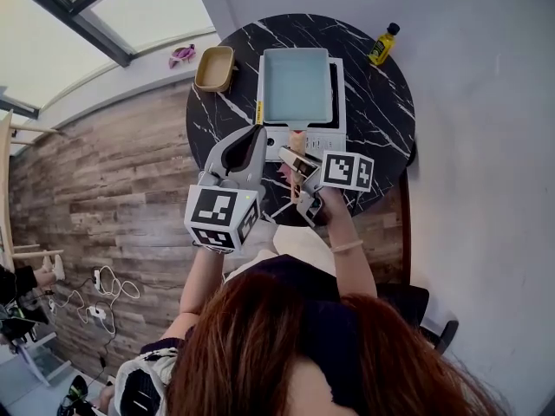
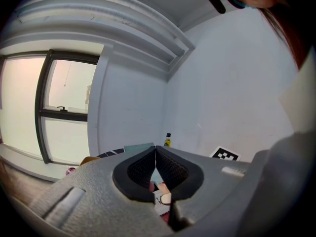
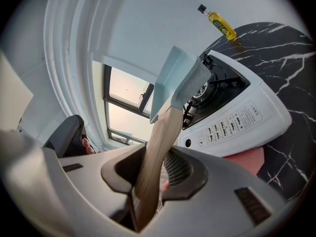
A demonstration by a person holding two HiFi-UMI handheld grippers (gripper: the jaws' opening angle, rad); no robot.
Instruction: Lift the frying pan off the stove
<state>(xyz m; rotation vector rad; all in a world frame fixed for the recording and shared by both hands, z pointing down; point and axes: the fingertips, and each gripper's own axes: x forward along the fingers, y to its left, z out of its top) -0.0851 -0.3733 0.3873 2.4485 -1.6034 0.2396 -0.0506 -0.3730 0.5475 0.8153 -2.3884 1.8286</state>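
Note:
A pale blue rectangular frying pan [image 1: 297, 85] with a wooden handle [image 1: 297, 142] is over the white portable stove [image 1: 328, 135] on a round black marble table [image 1: 381, 115]. My right gripper [image 1: 296, 159] is shut on the handle. In the right gripper view the handle [image 3: 158, 147] runs between the jaws of the right gripper [image 3: 154, 171], and the pan [image 3: 173, 78] is tilted above the stove [image 3: 237, 117], with the burner [image 3: 207, 85] showing beneath it. My left gripper [image 1: 257, 133] hangs left of the handle, apart from it. In its own view the left gripper [image 2: 155, 150] is shut on nothing.
A yellow oil bottle [image 1: 382, 44] stands at the table's back right, also seen as the bottle [image 2: 168, 140] in the left gripper view. A tan dish [image 1: 214, 68] sits at the table's back left. A red pad [image 3: 244, 159] lies in front of the stove. A wall is close on the right.

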